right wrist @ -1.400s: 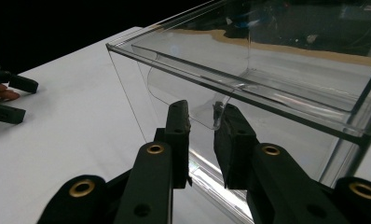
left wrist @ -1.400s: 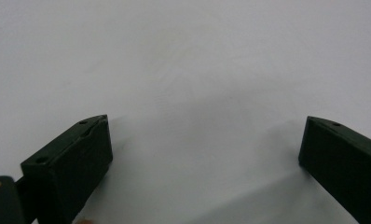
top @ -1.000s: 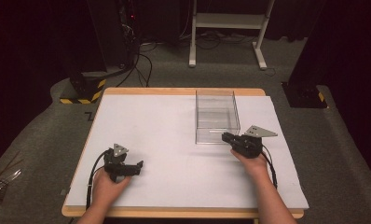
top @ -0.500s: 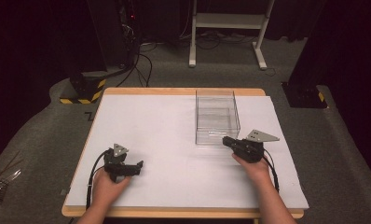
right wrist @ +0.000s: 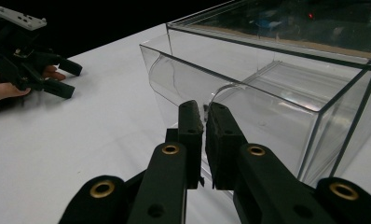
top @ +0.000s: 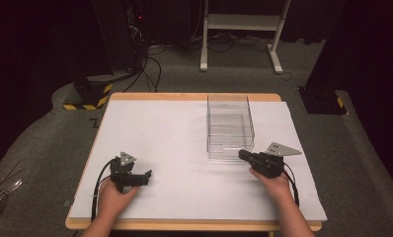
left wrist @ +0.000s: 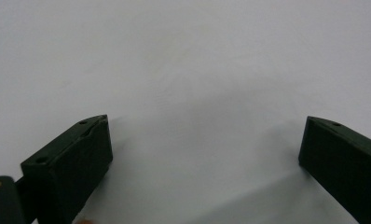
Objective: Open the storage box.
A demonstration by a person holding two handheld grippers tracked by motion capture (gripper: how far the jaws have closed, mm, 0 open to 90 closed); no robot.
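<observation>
While the right gripper (top: 245, 155) sits at the near right corner of the clear plastic drawer box (top: 230, 126), little has changed over the last second: it has edged slightly along the box front, and the left gripper (top: 144, 176) hasn't moved. In the right gripper view its jaws are nearly closed, apparently pinching a thin clear tab on the drawer front (right wrist: 249, 126); I can't confirm contact. Left jaws are wide apart, holding nothing, resting on the white table cover (top: 165, 133). My read: grip just set, drawer pull comes next. The box stands right of centre, drawer still in. No labels or writing readable.
</observation>
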